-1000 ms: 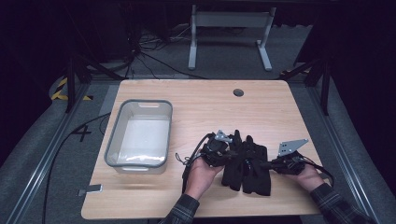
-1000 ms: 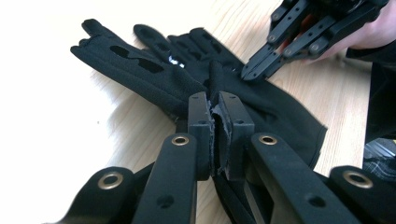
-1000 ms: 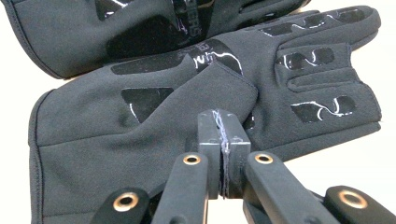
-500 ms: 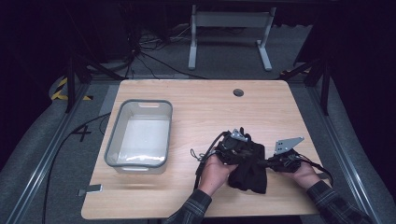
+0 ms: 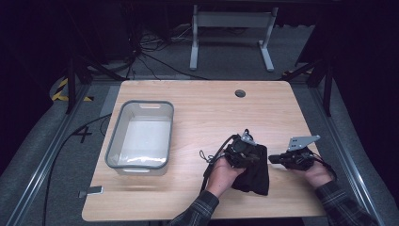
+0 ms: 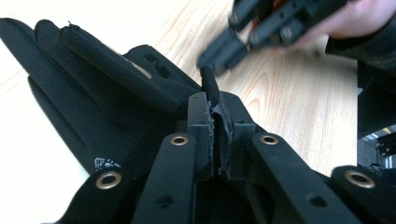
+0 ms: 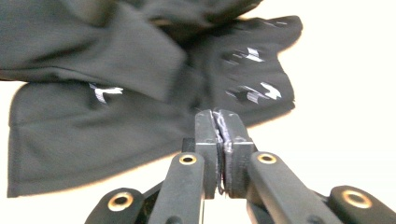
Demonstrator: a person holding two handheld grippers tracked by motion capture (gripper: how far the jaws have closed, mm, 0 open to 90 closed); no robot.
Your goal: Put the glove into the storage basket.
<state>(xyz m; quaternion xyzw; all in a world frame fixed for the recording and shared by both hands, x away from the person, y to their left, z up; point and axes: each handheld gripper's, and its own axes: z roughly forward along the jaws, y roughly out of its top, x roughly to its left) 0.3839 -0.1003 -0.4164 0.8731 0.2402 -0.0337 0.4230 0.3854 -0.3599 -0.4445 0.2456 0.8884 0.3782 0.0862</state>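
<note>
Under left hand-held gripper (image 5: 251,157): black gloves (image 5: 256,176), fold pinched | right hand-held gripper (image 5: 272,160): beside, clenched empty

I work in a lab or test studio: my wooden counter (image 5: 197,108) stands alone on grey carpet, dark all round. Cables (image 5: 155,54) lie tangled on the floor at eleven o'clock, a metal stand (image 5: 230,33) at twelve, yellow-black hazard tape (image 5: 61,89) at ten.
</note>
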